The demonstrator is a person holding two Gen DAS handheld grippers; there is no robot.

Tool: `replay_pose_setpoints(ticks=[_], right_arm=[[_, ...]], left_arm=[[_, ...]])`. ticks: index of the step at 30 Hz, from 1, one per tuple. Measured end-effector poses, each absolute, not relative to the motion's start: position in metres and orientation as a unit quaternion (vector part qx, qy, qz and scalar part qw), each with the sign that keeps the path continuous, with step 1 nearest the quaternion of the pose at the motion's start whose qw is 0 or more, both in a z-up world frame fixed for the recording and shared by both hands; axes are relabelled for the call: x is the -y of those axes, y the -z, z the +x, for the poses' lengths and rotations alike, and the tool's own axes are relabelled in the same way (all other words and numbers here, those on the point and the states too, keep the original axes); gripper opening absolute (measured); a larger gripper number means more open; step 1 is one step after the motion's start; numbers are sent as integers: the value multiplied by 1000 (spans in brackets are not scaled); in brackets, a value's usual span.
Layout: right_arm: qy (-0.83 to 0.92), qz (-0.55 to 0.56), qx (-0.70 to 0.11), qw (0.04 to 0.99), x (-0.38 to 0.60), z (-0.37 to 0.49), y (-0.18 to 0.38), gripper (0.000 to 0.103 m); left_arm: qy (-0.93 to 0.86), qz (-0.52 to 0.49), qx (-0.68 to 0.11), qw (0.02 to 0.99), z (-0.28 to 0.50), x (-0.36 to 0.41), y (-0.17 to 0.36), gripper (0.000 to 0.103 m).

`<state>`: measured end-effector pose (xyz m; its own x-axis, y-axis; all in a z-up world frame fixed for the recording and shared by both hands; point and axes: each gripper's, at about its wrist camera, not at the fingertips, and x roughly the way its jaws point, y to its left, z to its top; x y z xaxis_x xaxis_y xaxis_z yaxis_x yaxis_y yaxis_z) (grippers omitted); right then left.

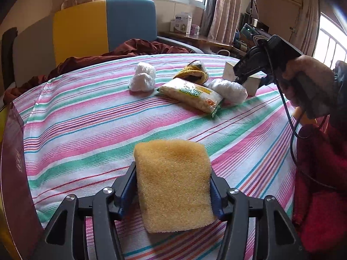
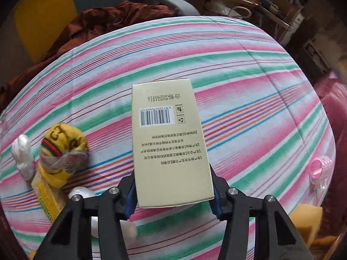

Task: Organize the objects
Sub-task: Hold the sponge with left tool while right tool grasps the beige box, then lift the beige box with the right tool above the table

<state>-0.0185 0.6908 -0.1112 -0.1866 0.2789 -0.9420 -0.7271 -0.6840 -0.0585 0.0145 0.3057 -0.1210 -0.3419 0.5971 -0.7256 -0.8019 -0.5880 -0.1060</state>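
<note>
The left tongs (image 1: 173, 186) grip the sponge (image 1: 173, 182); the right tongs (image 2: 173, 191) clamp the box (image 2: 168, 143), lengthwise, above the bed (image 2: 260, 108).

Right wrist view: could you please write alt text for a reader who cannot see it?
The right gripper clamps a beige box, barcode side up, over a striped bedsheet. A rolled yellow sock, white plastic bags and a snack packet lie at the left.

Likely home bedroom, striped bedsheet (image 1: 91, 117), curtains (image 1: 225, 8)
</note>
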Motion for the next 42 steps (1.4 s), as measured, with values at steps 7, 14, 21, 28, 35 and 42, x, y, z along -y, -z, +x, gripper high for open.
replay_pose_setpoints(ticks=[7,14,21,28,35,42], right_arm=[[-705,-542,-278,362,-710,25,114,51],[-790,-444,-275,320,-674,44,63,51],[-851,-472,-191,129,-564,-9,63,51],[-850,-520,-86,-5,-473,-44,100,51],[-827,-557,-74,-6,-472,-52,122,51],[-824,-556,-109,2,-478,-56,120,77]], left_arm=[[-808,-374,-138,435,16,-304,120,58],[-809,-361,-156,437,24,-301,120,57],[-812,-354,-160,435,31,-294,118,53],[-815,-346,-163,434,35,-292,119,53],[-817,-341,-163,435,36,-293,121,53],[-817,-341,-161,436,35,-292,121,53]])
